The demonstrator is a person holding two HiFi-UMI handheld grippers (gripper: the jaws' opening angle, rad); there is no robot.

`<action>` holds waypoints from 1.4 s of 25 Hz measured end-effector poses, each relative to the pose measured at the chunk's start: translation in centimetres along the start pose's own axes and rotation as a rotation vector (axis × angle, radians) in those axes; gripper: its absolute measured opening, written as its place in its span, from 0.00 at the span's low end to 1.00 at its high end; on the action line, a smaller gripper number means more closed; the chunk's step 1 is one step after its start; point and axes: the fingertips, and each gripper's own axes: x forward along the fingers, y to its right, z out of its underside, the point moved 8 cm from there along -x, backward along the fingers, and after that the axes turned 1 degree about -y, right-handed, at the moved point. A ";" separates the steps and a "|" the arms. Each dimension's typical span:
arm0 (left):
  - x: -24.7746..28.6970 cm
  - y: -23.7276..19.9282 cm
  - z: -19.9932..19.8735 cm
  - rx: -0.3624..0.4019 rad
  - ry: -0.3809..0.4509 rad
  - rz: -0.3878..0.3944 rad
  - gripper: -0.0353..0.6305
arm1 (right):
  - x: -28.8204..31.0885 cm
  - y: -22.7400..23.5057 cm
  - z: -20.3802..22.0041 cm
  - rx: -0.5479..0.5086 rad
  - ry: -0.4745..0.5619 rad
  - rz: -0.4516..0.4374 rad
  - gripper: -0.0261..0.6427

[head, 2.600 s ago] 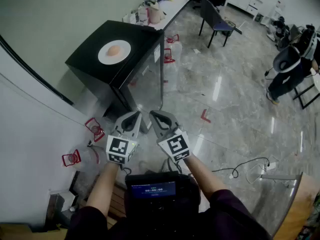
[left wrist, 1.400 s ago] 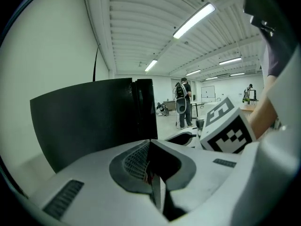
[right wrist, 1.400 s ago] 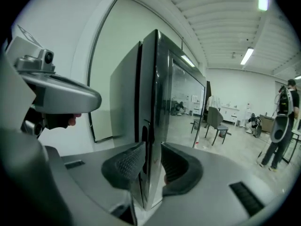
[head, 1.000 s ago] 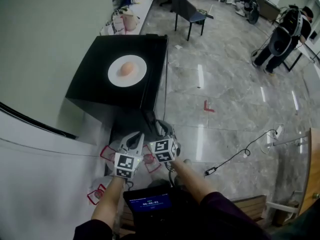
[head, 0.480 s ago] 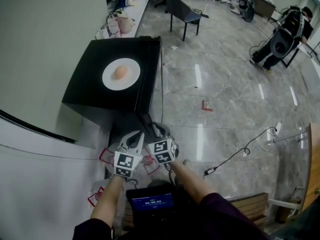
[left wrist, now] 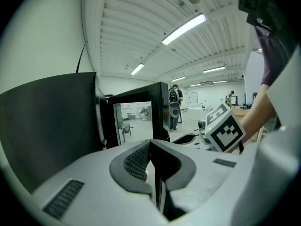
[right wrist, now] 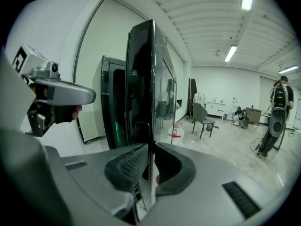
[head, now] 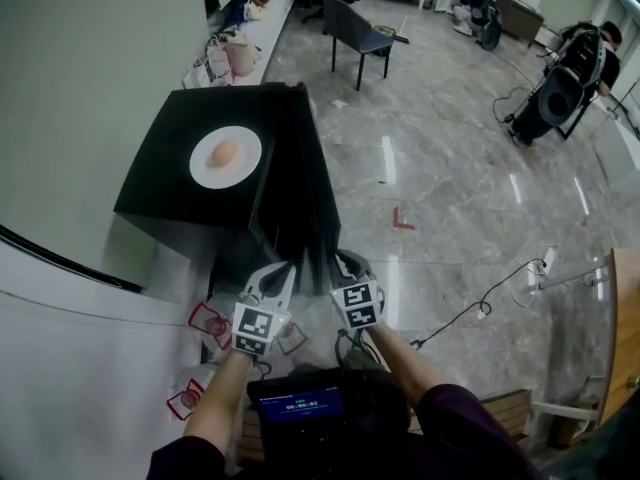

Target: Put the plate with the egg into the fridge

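Observation:
A white plate [head: 240, 160] with a brown egg [head: 224, 153] lies on top of a black mini fridge [head: 165, 188]. The fridge's glass door [head: 305, 178] stands swung out toward me, seen edge-on. My right gripper [head: 343, 264] is at the door's near lower edge. In the right gripper view its jaws [right wrist: 149, 147] are closing with the door's edge [right wrist: 143, 79] pressed between the pads. My left gripper [head: 283, 271] hovers just left of it, shut with nothing held [left wrist: 149, 145], and faces the fridge's dark side [left wrist: 51, 121].
Red wire holders [head: 205, 320] lie on the floor by the white wall at my left. A chair [head: 355, 28] and a counter with bags [head: 235, 53] are beyond the fridge. A person with a backpack [head: 560, 83] stands far right. A cable [head: 490, 298] runs across the marble floor.
The fridge door has swung from shut to open, toward me. My right gripper moved right with the door's edge. The left gripper stayed close beside it.

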 end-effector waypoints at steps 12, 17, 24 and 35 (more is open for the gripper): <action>6.5 3.5 -6.4 0.090 0.055 0.132 0.07 | -0.8 4.7 1.0 -0.015 -0.006 -0.073 0.11; 8.0 4.3 -6.8 0.106 0.053 0.158 0.07 | -1.4 5.3 0.8 -0.054 -0.025 -0.037 0.11; 9.8 5.7 -7.6 0.105 0.061 0.166 0.07 | -5.7 6.9 -2.2 -0.118 0.150 0.046 0.10; 15.0 8.3 -8.9 0.095 0.066 0.181 0.07 | -10.3 12.7 -4.6 -0.164 0.227 0.183 0.05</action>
